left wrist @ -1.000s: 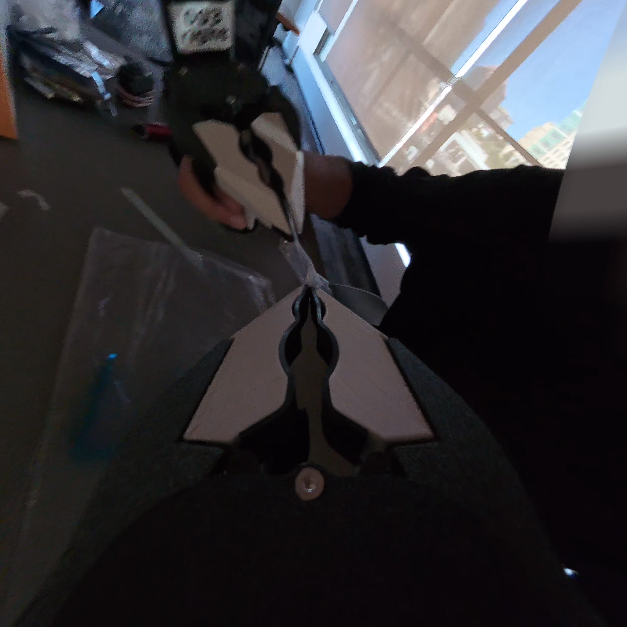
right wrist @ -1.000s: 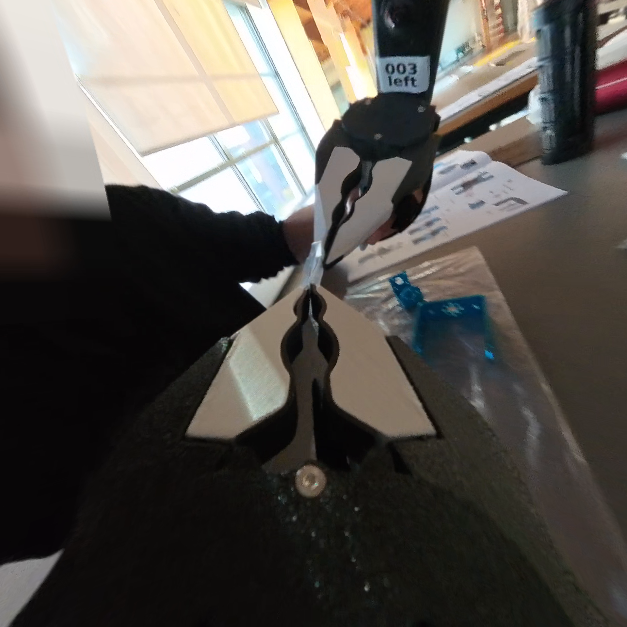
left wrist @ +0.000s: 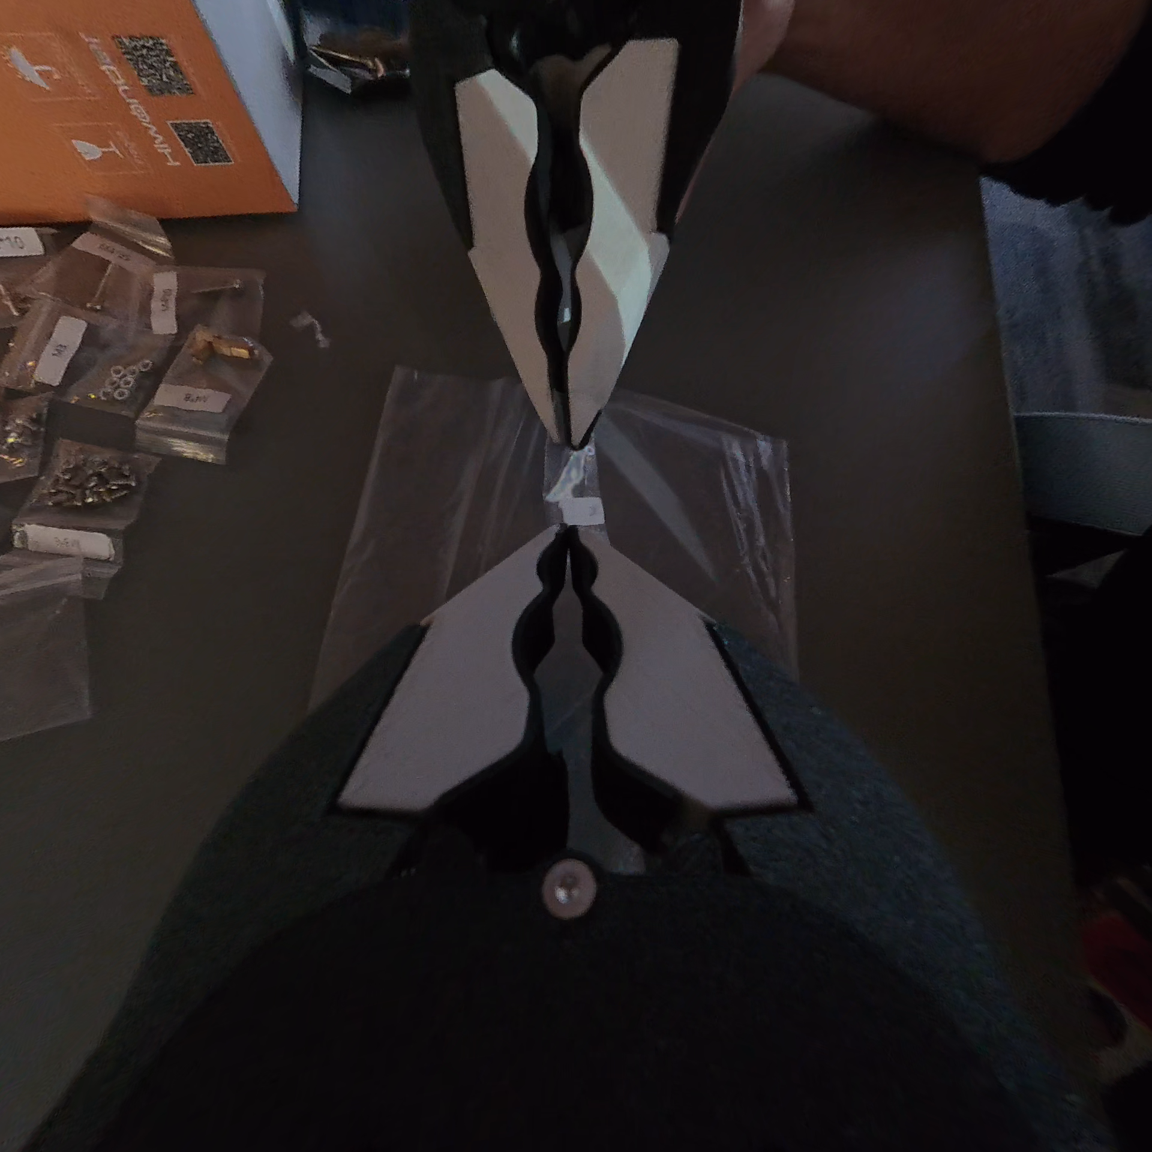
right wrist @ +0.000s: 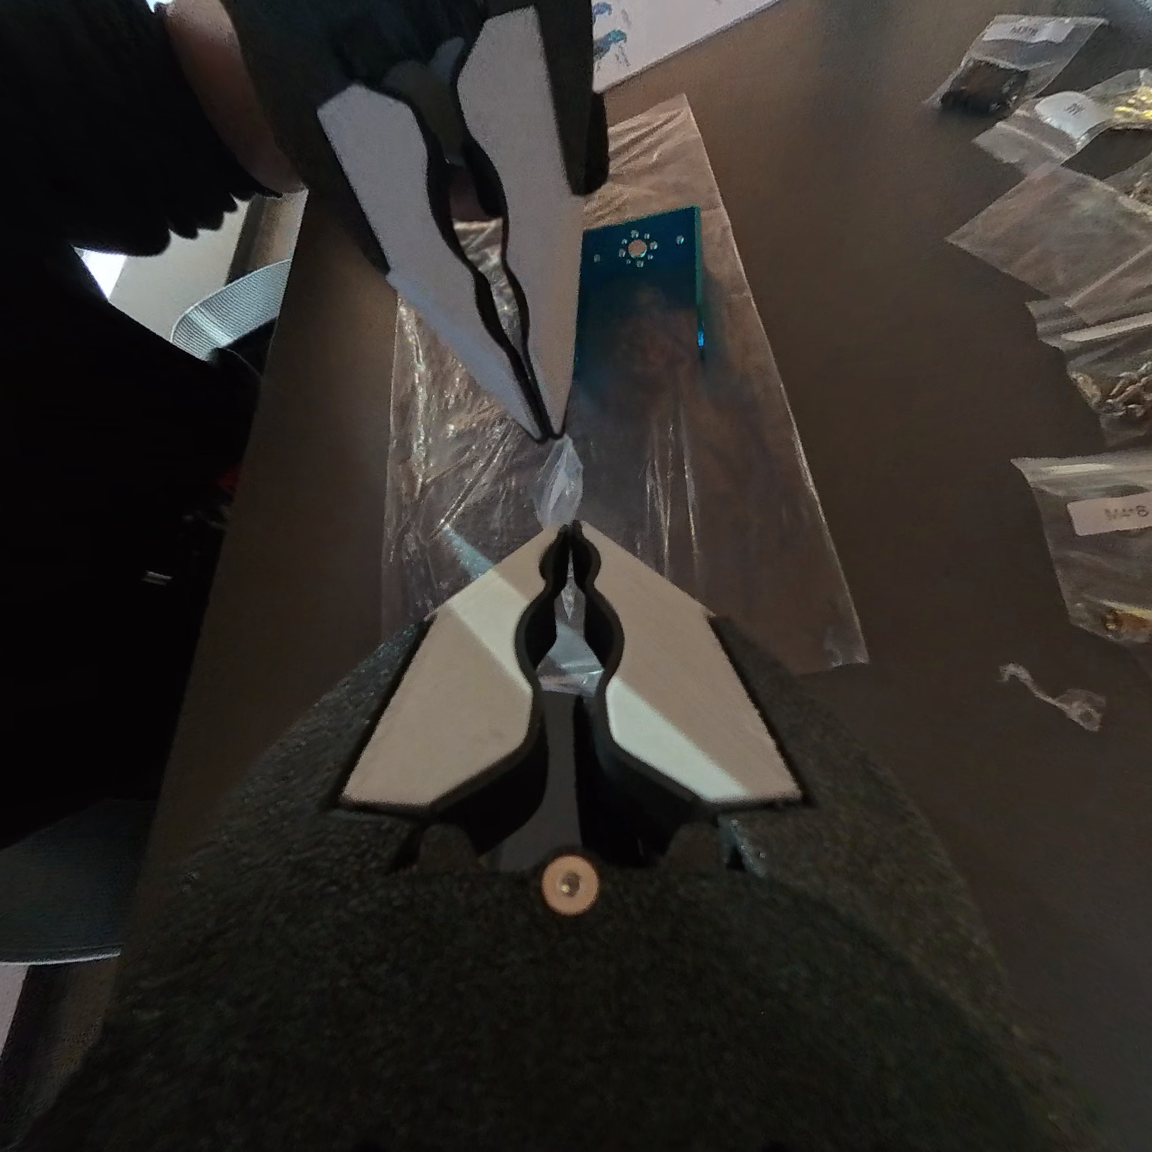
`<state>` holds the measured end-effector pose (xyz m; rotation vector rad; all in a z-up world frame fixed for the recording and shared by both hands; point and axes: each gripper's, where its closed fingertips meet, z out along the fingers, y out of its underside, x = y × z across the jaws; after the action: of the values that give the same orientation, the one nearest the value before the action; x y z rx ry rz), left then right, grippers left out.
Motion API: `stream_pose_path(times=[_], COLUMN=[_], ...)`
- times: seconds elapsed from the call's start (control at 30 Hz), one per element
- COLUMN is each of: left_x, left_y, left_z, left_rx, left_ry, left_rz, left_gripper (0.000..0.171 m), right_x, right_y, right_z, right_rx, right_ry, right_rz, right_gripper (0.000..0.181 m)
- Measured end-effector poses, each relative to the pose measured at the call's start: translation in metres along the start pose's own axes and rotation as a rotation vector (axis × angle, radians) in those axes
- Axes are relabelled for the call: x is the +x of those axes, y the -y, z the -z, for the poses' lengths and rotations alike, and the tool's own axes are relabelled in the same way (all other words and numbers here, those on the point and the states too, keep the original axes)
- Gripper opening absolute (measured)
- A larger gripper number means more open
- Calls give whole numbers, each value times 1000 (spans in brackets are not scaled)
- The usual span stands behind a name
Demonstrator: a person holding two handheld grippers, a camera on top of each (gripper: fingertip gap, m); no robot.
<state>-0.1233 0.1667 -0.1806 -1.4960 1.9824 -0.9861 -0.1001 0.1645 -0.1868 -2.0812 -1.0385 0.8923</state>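
We see the left gripper (left wrist: 568,535) and the right gripper (right wrist: 570,530) alike: white finger plates edged in black on speckled black bodies. The small bag (left wrist: 572,483) pinched between them is clear with a white label. The large bag (right wrist: 686,436) is clear and glossy over a blue plate (right wrist: 645,299). The bench (left wrist: 873,436) is dark grey-brown. The box (left wrist: 137,106) is orange with black speckled squares. The packets (left wrist: 93,386) are clear with white labels.

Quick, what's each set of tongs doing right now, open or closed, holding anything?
Left tongs: closed, pinching one end of the small clear plastic bag.
Right tongs: closed, pinching its other end.
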Motion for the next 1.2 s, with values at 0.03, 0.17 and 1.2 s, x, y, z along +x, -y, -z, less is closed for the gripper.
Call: stream_pose_path(times=[0.03, 0.17, 1.2], left_x=[-2, -5, 12], left_y=[0, 7, -7], left_z=[-1, 5, -6], left_rx=[-3, 28, -40], left_ry=[20, 25, 9], left_rz=[-6, 28, -56], left_gripper=[0, 4, 0], right_x=[0, -1, -9], right_y=[0, 2, 13], right_z=[0, 0, 1], right_rx=[0, 5, 59], right_ry=[-2, -14, -41], right_rz=[2, 18, 130], right_gripper=[0, 0, 0])
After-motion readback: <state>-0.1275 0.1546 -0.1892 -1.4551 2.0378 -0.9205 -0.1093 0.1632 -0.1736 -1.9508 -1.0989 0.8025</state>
